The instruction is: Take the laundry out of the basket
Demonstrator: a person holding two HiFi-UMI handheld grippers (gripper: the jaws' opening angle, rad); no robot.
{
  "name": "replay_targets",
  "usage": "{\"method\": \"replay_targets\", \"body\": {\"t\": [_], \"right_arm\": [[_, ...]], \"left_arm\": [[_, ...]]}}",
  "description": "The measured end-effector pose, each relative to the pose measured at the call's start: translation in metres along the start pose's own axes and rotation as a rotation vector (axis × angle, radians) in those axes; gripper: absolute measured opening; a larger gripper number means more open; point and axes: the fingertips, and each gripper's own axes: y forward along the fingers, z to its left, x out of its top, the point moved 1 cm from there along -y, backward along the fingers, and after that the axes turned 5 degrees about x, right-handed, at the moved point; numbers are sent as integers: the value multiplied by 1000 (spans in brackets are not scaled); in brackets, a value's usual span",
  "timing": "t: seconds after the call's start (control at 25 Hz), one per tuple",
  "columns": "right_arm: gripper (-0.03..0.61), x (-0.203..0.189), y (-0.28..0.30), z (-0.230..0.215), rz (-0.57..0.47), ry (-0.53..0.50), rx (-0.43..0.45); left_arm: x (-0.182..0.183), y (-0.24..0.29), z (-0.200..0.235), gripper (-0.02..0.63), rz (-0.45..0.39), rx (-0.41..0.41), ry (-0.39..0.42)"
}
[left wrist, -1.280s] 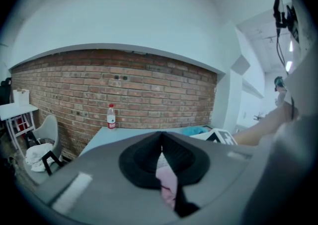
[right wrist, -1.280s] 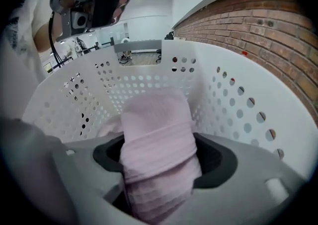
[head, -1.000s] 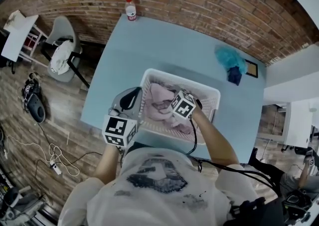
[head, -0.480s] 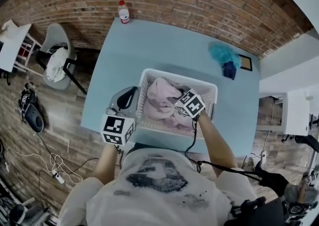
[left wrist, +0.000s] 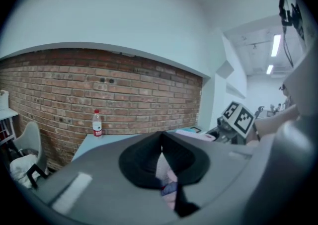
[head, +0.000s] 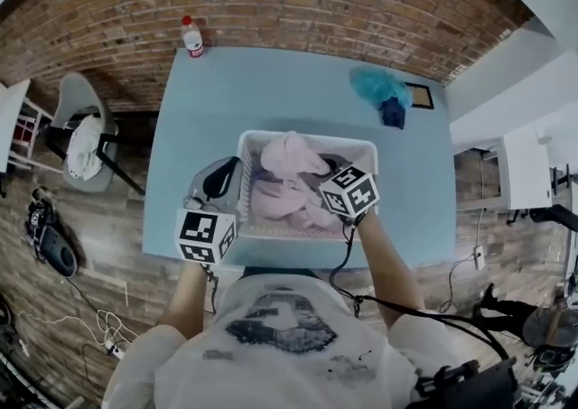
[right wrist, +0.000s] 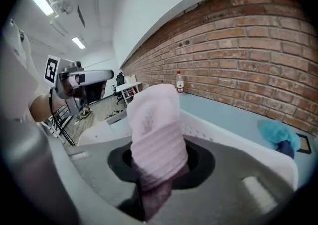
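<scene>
Right gripper (right wrist: 159, 169) clenches a pink towel (right wrist: 154, 129) above the basket (head: 343, 138). Left gripper (left wrist: 160, 154), jaws together, rests beside the basket's left rim. The towel's hanging end could drag out other laundry (head: 271, 204).

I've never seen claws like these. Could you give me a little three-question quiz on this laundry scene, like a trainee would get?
1. True or false: the right claw is empty.
2. Where does the bottle stand? A. on the floor. B. on the table, at a corner by the brick wall. C. on the chair.
3. Fill in: the blue cloth lies ___ the basket.
Key: 1. False: it is shut on a pink cloth. 2. B. 3. Outside, on the table.
</scene>
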Motion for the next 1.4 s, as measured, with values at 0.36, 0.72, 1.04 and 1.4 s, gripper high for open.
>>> {"method": "replay_targets", "body": {"t": [0.36,0.72,1.04,1.4], "right_arm": [[103,45,-61,7,-237,156,-123],[102,88,-120,19,-431,264,-205],[101,110,-164,23,-510,233,-234],[101,112,-248,15,-592,185,-240]], "left_arm": [[22,8,-8,-8,-46,-110,27],[47,7,-9,-9,-106,-177,78],[71,16,-33,-8,-142,-204,111],[93,29,-101,-9,-172,-208,134]]}}
